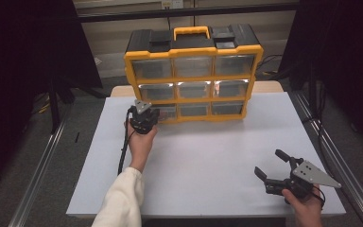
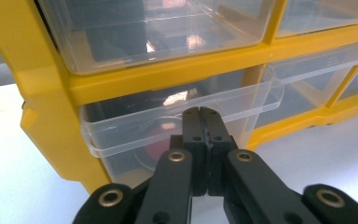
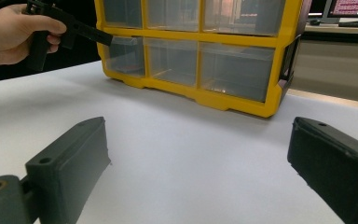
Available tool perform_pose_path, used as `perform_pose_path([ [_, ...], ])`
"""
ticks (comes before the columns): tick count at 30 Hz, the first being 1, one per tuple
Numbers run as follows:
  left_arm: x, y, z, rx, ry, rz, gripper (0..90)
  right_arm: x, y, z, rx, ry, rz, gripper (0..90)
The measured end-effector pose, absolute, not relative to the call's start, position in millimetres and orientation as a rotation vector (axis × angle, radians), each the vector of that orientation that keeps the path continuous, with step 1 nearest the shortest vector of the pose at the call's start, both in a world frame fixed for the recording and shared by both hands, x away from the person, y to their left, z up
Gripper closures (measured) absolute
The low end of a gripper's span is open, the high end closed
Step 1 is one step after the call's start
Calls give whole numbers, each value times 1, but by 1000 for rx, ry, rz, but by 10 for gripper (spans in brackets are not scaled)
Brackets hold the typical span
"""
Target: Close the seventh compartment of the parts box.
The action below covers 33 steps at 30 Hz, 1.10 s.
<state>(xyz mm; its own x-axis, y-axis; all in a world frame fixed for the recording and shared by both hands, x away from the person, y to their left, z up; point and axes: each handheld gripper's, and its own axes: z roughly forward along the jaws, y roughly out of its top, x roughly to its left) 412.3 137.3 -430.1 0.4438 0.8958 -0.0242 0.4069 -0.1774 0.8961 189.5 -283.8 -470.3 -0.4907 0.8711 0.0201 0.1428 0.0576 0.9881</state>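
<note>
The left gripper (image 2: 199, 112) was squeezed tight on the lip of the bottom-left drawer (image 2: 168, 126) of the yellow box (image 1: 194, 71); the right gripper (image 1: 270, 164) sat wide apart over the white table (image 1: 208, 156), holding nothing

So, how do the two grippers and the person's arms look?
Both grippers, left gripper and right gripper, are black, each with two flat jaws fixed by brass-coloured rivets and a grey three-cornered plate on top. A black cable trails from the left one. The left arm wears a cream sleeve.
</note>
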Motion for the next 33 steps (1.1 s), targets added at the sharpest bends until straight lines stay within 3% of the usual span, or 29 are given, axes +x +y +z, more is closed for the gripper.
perform_pose_path([
  [33,426,136,-445,1757,1133,637,883,191,-285,-471,1025,1708,1481,47],
])
